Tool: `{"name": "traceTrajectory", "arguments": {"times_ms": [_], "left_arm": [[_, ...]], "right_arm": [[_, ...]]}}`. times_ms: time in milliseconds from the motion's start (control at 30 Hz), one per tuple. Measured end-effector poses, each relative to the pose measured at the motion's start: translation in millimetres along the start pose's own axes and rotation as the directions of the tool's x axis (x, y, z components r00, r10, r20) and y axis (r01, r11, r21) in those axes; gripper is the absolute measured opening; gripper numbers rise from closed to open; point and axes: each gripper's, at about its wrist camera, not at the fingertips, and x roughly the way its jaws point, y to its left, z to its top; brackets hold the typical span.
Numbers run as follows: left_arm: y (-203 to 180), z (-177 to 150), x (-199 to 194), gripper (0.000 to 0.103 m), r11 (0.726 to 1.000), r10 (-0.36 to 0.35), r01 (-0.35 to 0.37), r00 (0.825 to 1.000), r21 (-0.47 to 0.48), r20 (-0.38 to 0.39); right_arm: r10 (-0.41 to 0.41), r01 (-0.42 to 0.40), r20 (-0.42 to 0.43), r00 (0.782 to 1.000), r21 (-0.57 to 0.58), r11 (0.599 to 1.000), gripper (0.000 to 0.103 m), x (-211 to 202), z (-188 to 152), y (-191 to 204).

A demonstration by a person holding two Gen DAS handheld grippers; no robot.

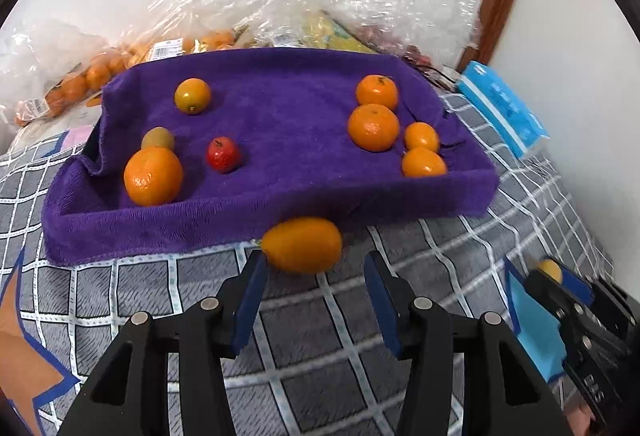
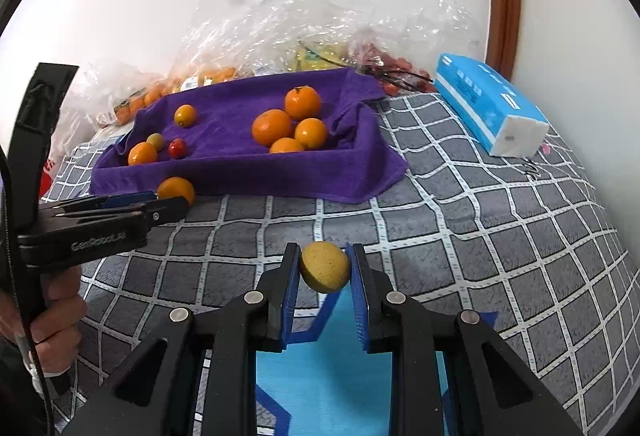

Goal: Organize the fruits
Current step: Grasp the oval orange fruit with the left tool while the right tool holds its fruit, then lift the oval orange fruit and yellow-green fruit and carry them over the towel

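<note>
Fruits lie on a purple towel draped over a tray on the checked bedspread: four oranges grouped at its right, another orange, a red fruit and two small ones at its left. The left gripper has fingers spread, an oval orange fruit just ahead between the tips. The right gripper pinches a small yellow fruit

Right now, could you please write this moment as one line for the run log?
left claw: open, orange fruit at its tips | right claw: shut on yellow fruit | purple tray: eight fruits inside
</note>
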Motion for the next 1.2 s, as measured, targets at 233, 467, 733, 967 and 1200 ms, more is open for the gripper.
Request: {"name": "traceTrajectory", "arguments": {"times_ms": [233, 467, 733, 967, 1200], "left_arm": [[2.3, 2.8, 13.8, 0.048, 0.997, 0.024, -0.024, 1.000, -0.067, -0.003], [-0.4, 4.2, 14.4, 0.041, 0.998, 0.020, -0.020, 1.000, -0.057, 0.007], [5.2, -9.1, -6.4, 0.041, 0.997, 0.019, -0.018, 1.000, -0.074, 0.007], [23.0, -36.0, -35.3, 0.041, 0.994, 0.035, -0.033, 0.999, -0.107, 0.020], [35.8, -65.5, -65.7, 0.041, 0.992, 0.064, -0.061, 0.998, -0.113, 0.023]], "right_arm": [[0.017, -0.016, -0.024, 1.000, 0.022, 1.000, 0.025, 7.2, -2.6, -3.3], [0.024, -0.024, -0.039, 0.999, 0.018, 1.000, 0.025, 9.0, -4.9, 3.7], [0.040, -0.040, -0.037, 0.999, 0.004, 0.999, 0.025, 3.1, -10.5, 18.6], [0.068, -0.069, -0.044, 0.997, -0.014, 0.998, 0.025, -4.8, -21.5, 38.4], [0.082, -0.084, -0.044, 0.996, -0.039, 0.996, 0.025, -18.3, -28.8, 57.1]]}}
